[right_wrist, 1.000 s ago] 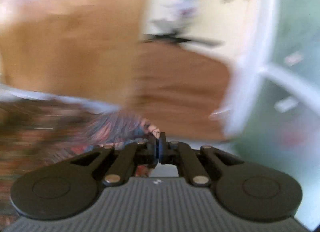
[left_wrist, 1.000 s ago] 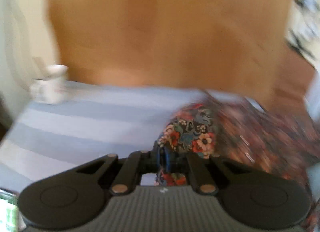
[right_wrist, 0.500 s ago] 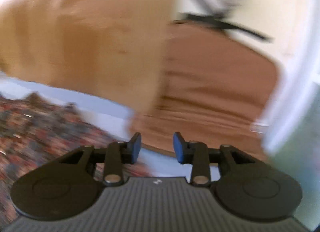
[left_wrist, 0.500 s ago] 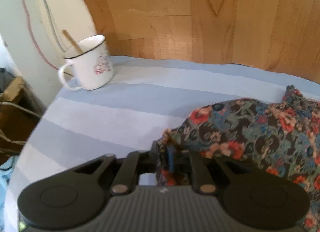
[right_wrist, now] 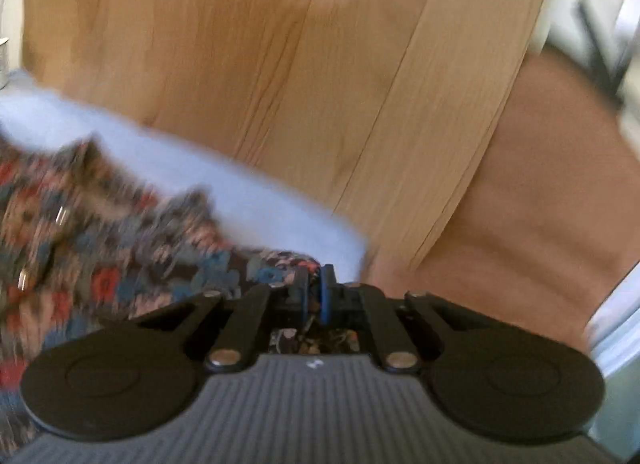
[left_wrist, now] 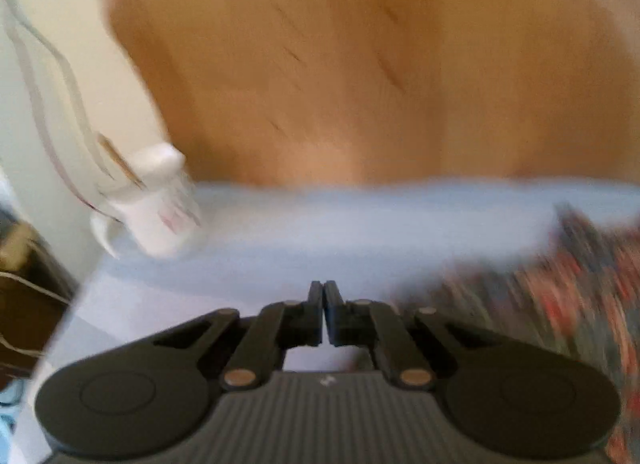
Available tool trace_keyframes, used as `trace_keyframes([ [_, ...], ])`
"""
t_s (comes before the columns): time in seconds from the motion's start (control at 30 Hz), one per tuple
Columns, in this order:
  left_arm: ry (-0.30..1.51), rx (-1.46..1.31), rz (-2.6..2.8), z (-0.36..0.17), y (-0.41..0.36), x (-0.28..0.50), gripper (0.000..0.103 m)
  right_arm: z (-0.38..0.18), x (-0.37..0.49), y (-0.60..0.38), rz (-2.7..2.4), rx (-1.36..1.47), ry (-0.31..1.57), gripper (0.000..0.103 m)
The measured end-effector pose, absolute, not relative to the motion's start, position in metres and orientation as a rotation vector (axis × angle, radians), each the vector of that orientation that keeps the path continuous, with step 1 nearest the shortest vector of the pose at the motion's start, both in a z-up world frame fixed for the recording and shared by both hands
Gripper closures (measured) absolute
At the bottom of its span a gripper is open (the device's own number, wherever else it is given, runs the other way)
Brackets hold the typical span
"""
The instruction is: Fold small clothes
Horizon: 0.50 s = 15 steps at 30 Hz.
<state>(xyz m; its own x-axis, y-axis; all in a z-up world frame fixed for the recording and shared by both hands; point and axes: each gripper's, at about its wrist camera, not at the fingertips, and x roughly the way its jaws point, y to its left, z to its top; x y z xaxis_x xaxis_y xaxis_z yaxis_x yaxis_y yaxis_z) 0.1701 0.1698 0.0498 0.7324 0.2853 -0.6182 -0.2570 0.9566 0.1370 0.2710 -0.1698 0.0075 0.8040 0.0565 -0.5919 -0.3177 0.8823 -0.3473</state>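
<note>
A dark floral garment (left_wrist: pixel 560 296) lies on a blue-and-white striped cloth (left_wrist: pixel 360 224), at the right of the blurred left wrist view. My left gripper (left_wrist: pixel 324 296) is shut with nothing between its fingers, left of the garment. In the right wrist view the floral garment (right_wrist: pixel 120 256) spreads to the left, and my right gripper (right_wrist: pixel 314 284) is shut on its right edge; fabric shows between and under the fingers.
A white mug (left_wrist: pixel 160 204) with a stick in it stands at the far left corner of the striped cloth. A wooden panel (right_wrist: pixel 280 64) rises behind the surface. The cloth's right edge (right_wrist: pixel 344 240) lies just beyond my right gripper.
My left gripper let go of the garment's edge, closed empty and moved left. My right gripper, open half a second ago, shut on the garment's right edge.
</note>
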Motion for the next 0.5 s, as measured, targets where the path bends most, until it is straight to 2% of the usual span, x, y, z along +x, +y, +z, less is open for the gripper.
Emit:
trace_keyframes([
  [0.1, 0.647, -0.089, 0.358, 0.082, 0.195, 0.186, 0.101, 0.033, 0.284, -0.153, 0.179, -0.449, 0.507, 0.096],
  [0.13, 0.643, -0.104, 0.359, 0.091, 0.199, 0.189, 0.101, 0.039, 0.287, -0.144, 0.172, -0.471, 0.475, 0.101],
  [0.2, 0.679, -0.101, 0.321, 0.098, 0.200, 0.194, 0.097, 0.047, 0.293, -0.131, 0.049, -0.582, 0.329, 0.101],
  [0.27, 0.738, -0.069, 0.258, 0.091, 0.200, 0.196, 0.083, 0.061, 0.313, -0.144, -0.009, -0.461, 0.365, 0.101],
  [0.3, 0.763, -0.043, 0.253, 0.086, 0.196, 0.194, 0.056, 0.065, 0.322, -0.154, -0.008, -0.385, 0.420, 0.101],
  [0.33, 0.789, -0.019, 0.241, 0.080, 0.194, 0.192, 0.034, 0.065, 0.327, -0.161, 0.023, -0.310, 0.475, 0.096],
  [0.4, 0.824, 0.021, 0.164, 0.065, 0.188, 0.186, 0.028, 0.052, 0.333, -0.166, 0.186, -0.158, 0.607, 0.084],
  [0.47, 0.869, 0.039, 0.109, 0.051, 0.187, 0.183, 0.012, 0.034, 0.330, -0.160, 0.307, -0.096, 0.693, 0.045],
  [0.5, 0.887, 0.027, 0.096, 0.045, 0.187, 0.181, 0.001, 0.024, 0.326, -0.155, 0.320, -0.088, 0.702, 0.040],
])
